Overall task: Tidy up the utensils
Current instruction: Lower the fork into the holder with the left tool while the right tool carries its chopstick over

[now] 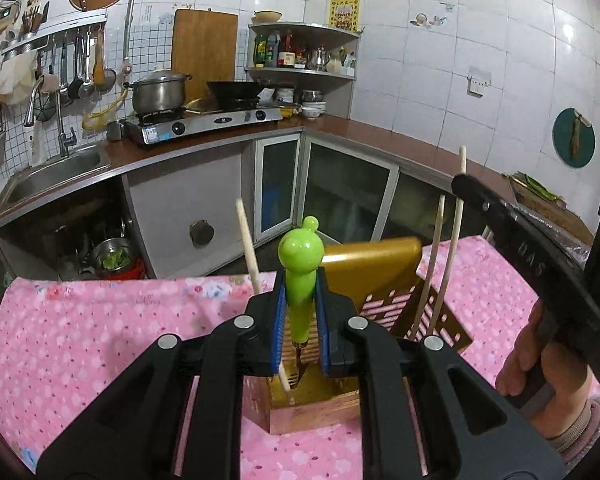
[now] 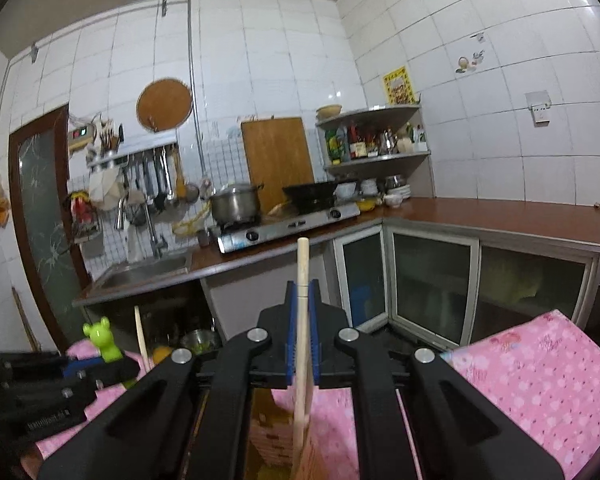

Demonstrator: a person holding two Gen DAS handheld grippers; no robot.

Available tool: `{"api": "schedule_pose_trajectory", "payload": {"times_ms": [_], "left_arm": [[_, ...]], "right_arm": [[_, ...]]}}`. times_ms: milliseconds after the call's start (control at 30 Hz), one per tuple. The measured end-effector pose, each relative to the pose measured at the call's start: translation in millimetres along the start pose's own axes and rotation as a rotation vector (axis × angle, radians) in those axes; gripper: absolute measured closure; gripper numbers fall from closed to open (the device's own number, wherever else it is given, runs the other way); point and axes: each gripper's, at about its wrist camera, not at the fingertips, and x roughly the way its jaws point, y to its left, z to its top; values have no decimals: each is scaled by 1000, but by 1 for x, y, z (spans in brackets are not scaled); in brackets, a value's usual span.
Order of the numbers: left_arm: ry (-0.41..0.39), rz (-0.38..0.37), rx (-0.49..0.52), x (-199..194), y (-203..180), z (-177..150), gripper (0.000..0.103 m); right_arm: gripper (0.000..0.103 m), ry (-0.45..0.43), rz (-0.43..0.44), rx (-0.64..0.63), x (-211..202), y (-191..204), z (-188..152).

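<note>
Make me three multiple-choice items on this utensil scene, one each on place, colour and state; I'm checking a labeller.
1. Where is the lower end of the frog-handled utensil? A in the gold holder B in the sink C on the stove
2. What colour is its handle? A red B green C white
3. What does the right gripper do? A hangs open B clamps a chopstick C grips a pot

A: its tip sits inside the holder. B: the frog is bright green. B: the stick is pinched between the blue pads.

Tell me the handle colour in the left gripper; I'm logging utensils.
Bright green handle, clearest in left wrist view.
</note>
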Motion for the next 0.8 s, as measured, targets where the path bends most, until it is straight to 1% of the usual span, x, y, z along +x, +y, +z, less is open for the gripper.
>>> {"api": "schedule_pose_trajectory", "payload": {"times_ms": [167, 300, 400, 433, 500, 533, 567, 600, 633, 700, 733, 767, 800], "left_arm": [[24, -9, -31, 6, 3, -19, 91], [31, -6, -50, 7, 6, -27, 91], [23, -6, -61, 2, 7, -25, 91], [19, -2, -62, 0, 7, -24, 90], [17, 3, -67, -8, 8, -19, 83], [13, 9, -70, -13, 8, -16, 80], [10, 24, -69, -20, 8, -14, 80], [13, 35, -66, -25, 8, -11, 80], [17, 41, -65, -28, 9, -9, 79], [19, 57, -69, -40, 11, -5, 74], [15, 66, -78, -48, 14, -4, 64], [13, 72, -85, -53, 16, -3, 58], [10, 80, -94, -60, 19, -4, 45]], "right_arm": [[97, 49, -5, -14, -2, 1, -23], [97, 48, -15, -34, -7, 3, -27], [96, 74, -2, -28, -10, 4, -23], [95, 85, -2, -31, -10, 4, -22], [94, 110, -9, -44, -11, 5, -17], [83, 117, -9, -43, -12, 6, -15], [75, 126, -6, -38, -13, 6, -13], [60, 136, -7, -26, -16, 5, -9], [59, 135, -9, -17, -19, 4, -7], [59, 140, -16, -8, -26, 3, -1], [59, 147, -21, -7, -30, 3, 1], [59, 152, -24, -9, -35, 3, 2], [59, 161, -32, -15, -38, 4, 2]]}}
